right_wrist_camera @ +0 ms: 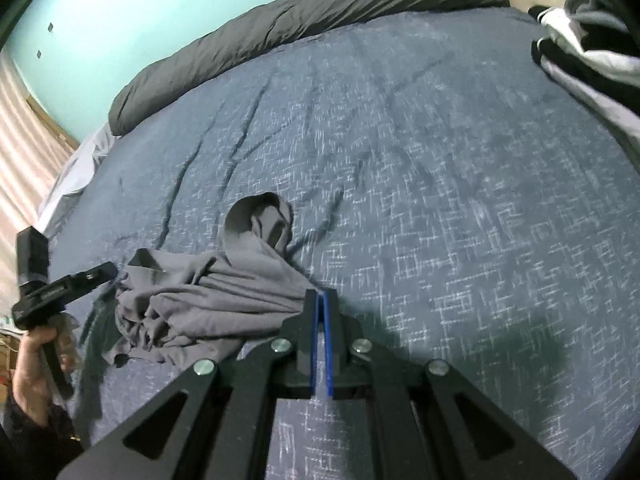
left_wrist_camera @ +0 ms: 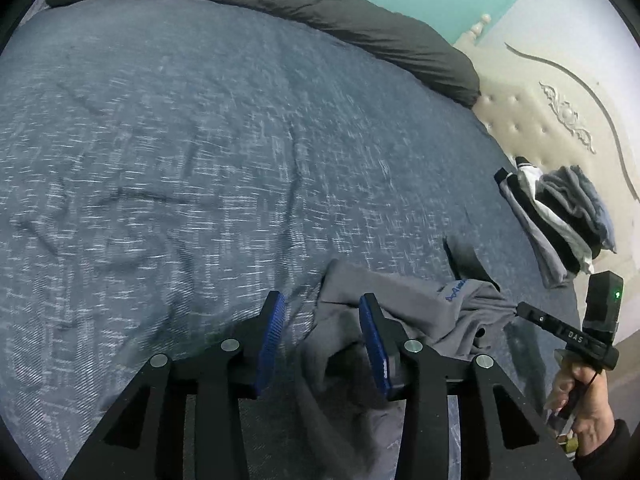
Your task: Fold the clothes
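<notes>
- Grey cotton garment (right_wrist_camera: 208, 300) sits bunched up at the near edge of the bed (left_wrist_camera: 200, 140), full of creases, with one sleeve or neck opening sticking up.
- Right claw (right_wrist_camera: 320, 300) is clenched on a pinch of that fabric, pulling it taut on its side.
- Left claw (left_wrist_camera: 320, 320) is spread wide, blue pads apart, nothing gripped, with the garment draped right around its right finger.
- My guess at doing it well: find a real edge or corner with the free claw, not a mid-cloth wad, then pull both apart so it lies flat before creasing.
- Further off by the headboard (left_wrist_camera: 560, 112) is a stack of folded clothes (left_wrist_camera: 560, 216), well apart, so presumably that's where it ends up.
- Dark duvet (right_wrist_camera: 300, 20) is rolled along the far side.
</notes>
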`<state>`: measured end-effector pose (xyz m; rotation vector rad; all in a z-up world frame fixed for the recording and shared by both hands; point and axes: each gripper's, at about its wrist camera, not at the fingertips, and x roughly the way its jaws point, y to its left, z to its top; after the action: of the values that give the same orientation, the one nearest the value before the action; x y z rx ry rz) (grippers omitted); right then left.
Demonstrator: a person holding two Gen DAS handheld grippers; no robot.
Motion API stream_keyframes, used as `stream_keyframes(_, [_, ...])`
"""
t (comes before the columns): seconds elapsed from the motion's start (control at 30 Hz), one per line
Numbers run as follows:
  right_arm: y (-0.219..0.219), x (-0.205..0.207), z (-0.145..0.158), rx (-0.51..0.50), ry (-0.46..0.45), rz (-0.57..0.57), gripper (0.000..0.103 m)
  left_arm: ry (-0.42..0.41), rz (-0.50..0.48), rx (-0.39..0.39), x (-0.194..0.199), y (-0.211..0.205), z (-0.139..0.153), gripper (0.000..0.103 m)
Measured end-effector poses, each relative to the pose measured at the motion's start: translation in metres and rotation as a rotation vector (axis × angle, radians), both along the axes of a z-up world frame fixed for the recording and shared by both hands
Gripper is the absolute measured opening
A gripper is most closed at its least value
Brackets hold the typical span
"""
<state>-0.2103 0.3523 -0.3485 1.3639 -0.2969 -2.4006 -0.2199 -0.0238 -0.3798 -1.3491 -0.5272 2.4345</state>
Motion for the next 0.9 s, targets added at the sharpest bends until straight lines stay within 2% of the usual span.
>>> stream_keyframes(0.2, [0.011,-0.007,0.013,-0.113,0.028,-0.019,0.005,-0.017,-0.026,-0.006,-0.014,0.011,-0.007,0.042])
stream_keyframes(0.33, [0.010,-0.032,0.013,-0.133,0.004,-0.034,0.016,-0.021,-0.028,-0.001,-0.023,0.013,-0.010,0.042])
stream_keyframes(0.43, [-0.005,-0.054,0.007,-0.126,-0.037,-0.001,0.033,-0.021,-0.035,0.000,-0.027,0.014,-0.013,0.041])
stream_keyframes(0.5, [-0.019,-0.070,0.002,-0.114,-0.064,0.034,0.033,-0.023,-0.047,-0.007,-0.029,0.018,-0.015,0.041])
stream_keyframes(0.6, [-0.043,-0.087,-0.003,-0.066,-0.090,0.094,0.033,-0.028,-0.063,-0.016,-0.031,0.020,-0.019,0.030])
stream_keyframes(0.67, [-0.055,-0.094,-0.008,-0.036,-0.101,0.117,0.033,-0.029,-0.072,-0.026,-0.031,0.022,-0.020,0.016])
stream_keyframes(0.83, [-0.074,-0.104,-0.023,0.018,-0.127,0.135,0.033,-0.020,-0.088,-0.040,-0.030,0.022,-0.020,0.005])
stream_keyframes(0.9, [-0.078,-0.106,-0.027,0.031,-0.124,0.140,0.027,-0.008,-0.085,-0.044,-0.027,0.020,-0.017,0.004])
